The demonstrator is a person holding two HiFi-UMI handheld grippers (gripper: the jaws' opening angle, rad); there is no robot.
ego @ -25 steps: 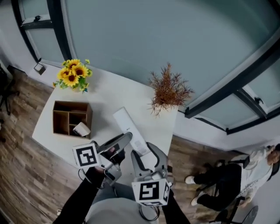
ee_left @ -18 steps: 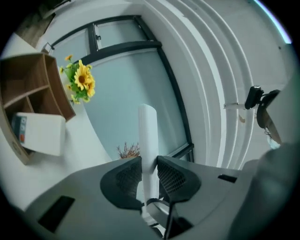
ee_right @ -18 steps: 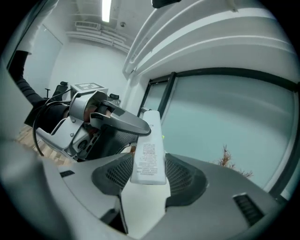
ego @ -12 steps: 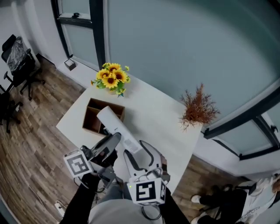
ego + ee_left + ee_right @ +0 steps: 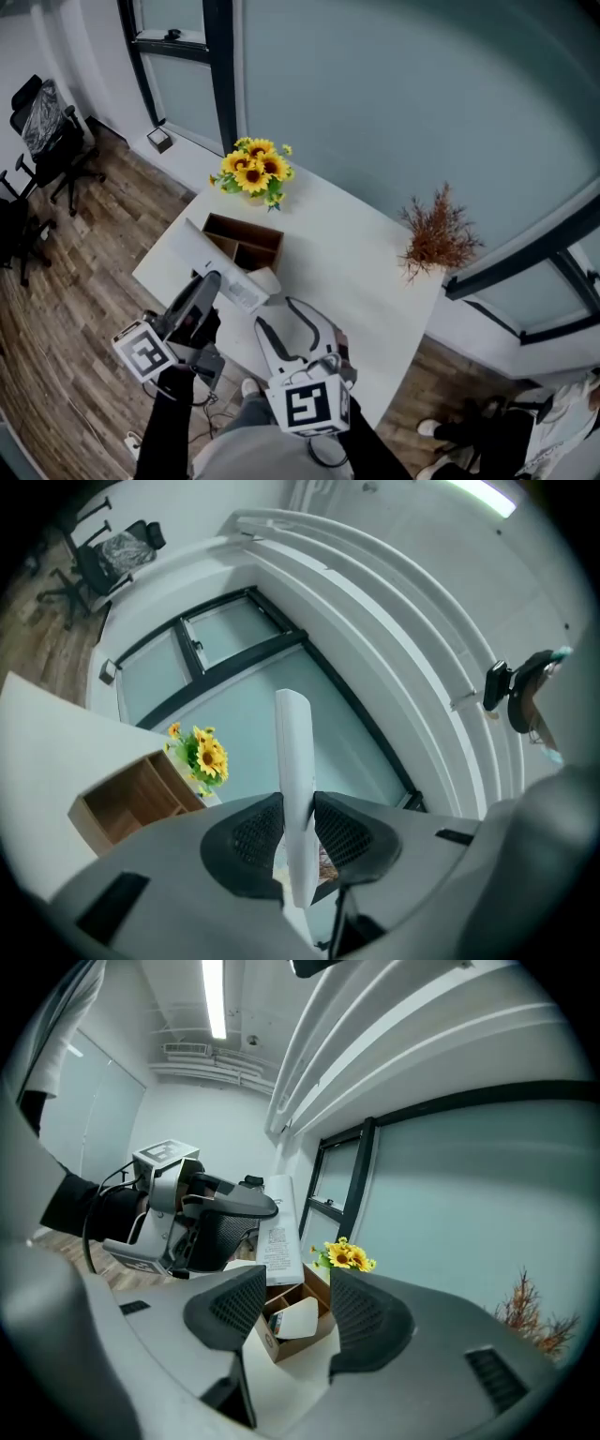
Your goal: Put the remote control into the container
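Remote control (image 5: 296, 761) sits pinched between the fingers (image 5: 248, 841) of our left gripper (image 5: 208, 286), held in the air above the worktop (image 5: 347, 272), close to the near edge of the wooden container (image 5: 246, 246). Our right gripper (image 5: 298, 1312) hovers beside it, fingers spread with nothing between them, pointed toward the container.
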